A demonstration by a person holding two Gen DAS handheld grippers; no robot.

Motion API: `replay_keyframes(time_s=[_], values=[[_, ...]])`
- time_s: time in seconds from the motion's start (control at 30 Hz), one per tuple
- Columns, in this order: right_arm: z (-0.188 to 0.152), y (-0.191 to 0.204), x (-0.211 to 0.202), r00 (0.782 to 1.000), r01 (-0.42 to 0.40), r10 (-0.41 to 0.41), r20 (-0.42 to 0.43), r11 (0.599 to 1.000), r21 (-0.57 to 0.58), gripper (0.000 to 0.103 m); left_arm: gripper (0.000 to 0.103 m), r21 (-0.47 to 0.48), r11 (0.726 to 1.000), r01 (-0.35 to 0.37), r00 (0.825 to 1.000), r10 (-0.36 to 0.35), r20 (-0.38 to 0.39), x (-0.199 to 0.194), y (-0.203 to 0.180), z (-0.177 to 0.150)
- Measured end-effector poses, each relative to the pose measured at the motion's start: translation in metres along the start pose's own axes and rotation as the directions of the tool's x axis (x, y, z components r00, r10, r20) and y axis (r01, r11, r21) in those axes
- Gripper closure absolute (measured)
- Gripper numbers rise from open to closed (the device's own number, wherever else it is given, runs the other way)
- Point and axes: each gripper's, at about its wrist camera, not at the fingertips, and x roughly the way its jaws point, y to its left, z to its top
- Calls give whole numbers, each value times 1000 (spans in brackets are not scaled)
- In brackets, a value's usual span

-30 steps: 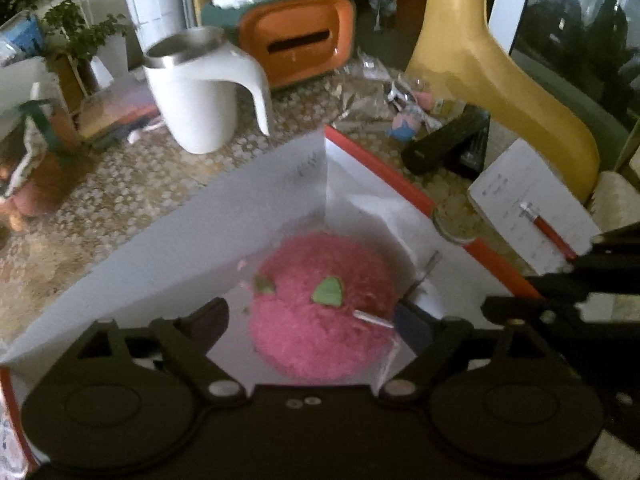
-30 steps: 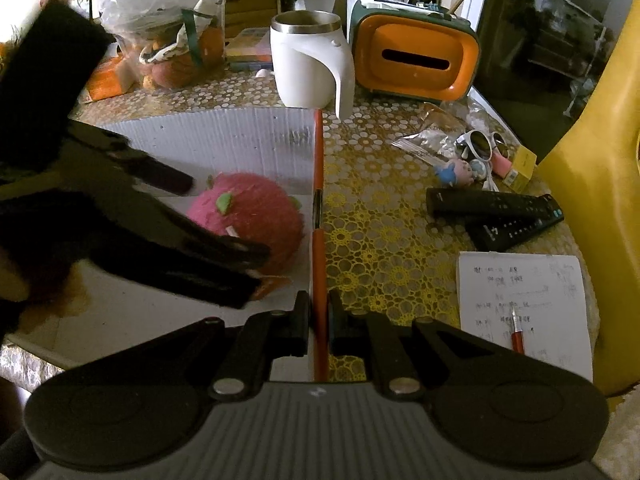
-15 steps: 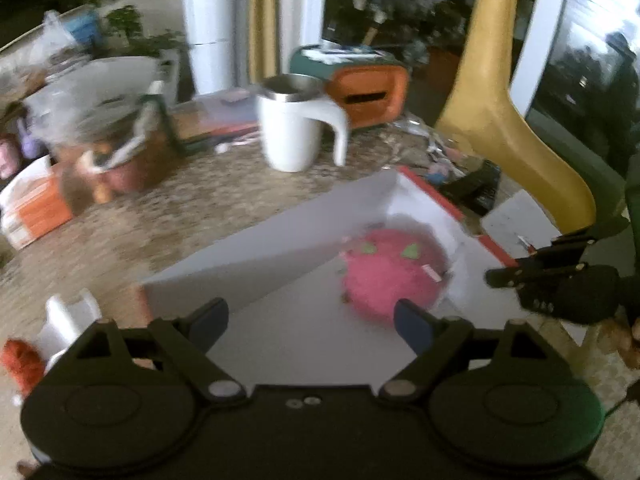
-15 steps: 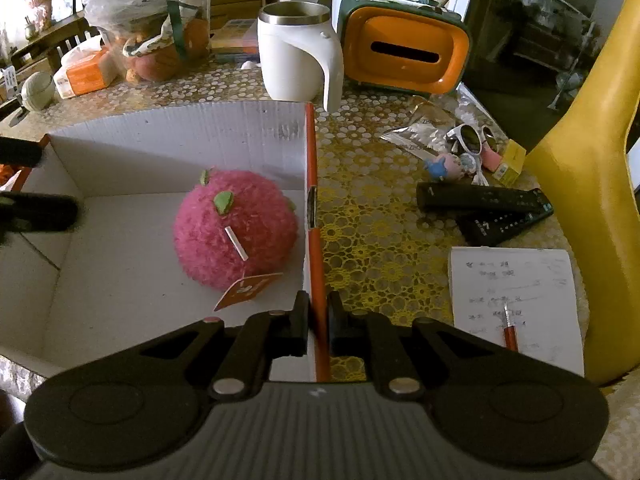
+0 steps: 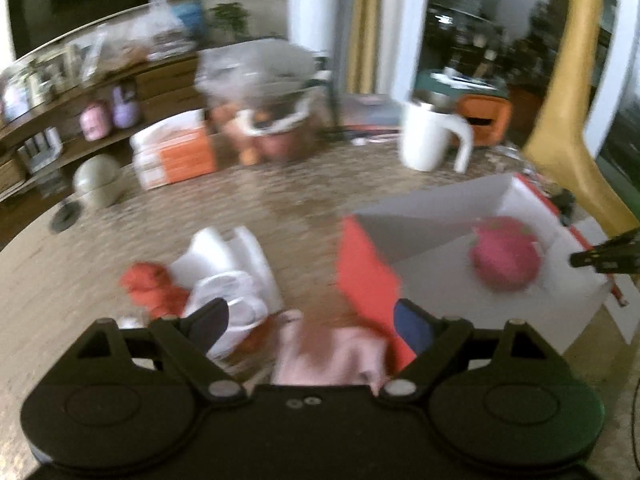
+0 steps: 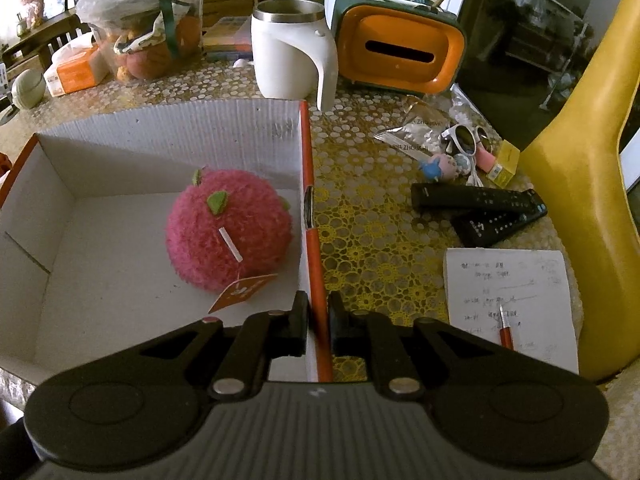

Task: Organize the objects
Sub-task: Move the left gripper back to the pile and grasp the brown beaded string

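Note:
A white cardboard box (image 6: 160, 136) with orange outer faces lies on the table. A fuzzy pink ball toy (image 6: 228, 228) with green leaves and an orange tag rests inside it. My right gripper (image 6: 318, 312) is shut on the box's right wall, whose orange edge runs between the pads. The blurred left wrist view shows the box (image 5: 440, 216) and pink ball (image 5: 504, 258) off to the right. There my left gripper (image 5: 310, 320) is open above the table, left of the box. A white and red soft toy (image 5: 228, 272) and a pale pink item (image 5: 328, 356) lie under it.
Behind the box stand a white mug (image 6: 292, 60), an orange tissue holder (image 6: 400, 52) and a bag of fruit (image 6: 144, 40). Right of it lie two remotes (image 6: 480, 200), sunglasses (image 6: 464, 136), a notepad (image 6: 508, 280) with a pen (image 6: 505, 326), and a yellow chair (image 6: 580, 160).
My left gripper has pulled out of the box and swung left, still open, leaving the pink ball inside. The right gripper has stayed on the box wall.

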Motion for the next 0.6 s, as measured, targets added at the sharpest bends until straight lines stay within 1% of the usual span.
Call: replay_keyframes(time_s=[0.2,0.33,0.53,0.6], values=[[-3,3,0,1000,11,-11,17,1000,-4,93,14,-71,994,-78,997,77,-12,-6,47,-14],[-6,5,-3,1000,14,-14,14,1000,0,93,14,-73,990,-122,992,121,-21,-3,63,-23],[-12,8,-7,1000,13,-12,24,1000,-7,94,13,-78,988,-131,991,128,-43,6,74,-36],[-12,8,-8,1000,11,-11,24,1000,-3,94,13,-80,990,-120,992,116,-56,9,75,-40]])
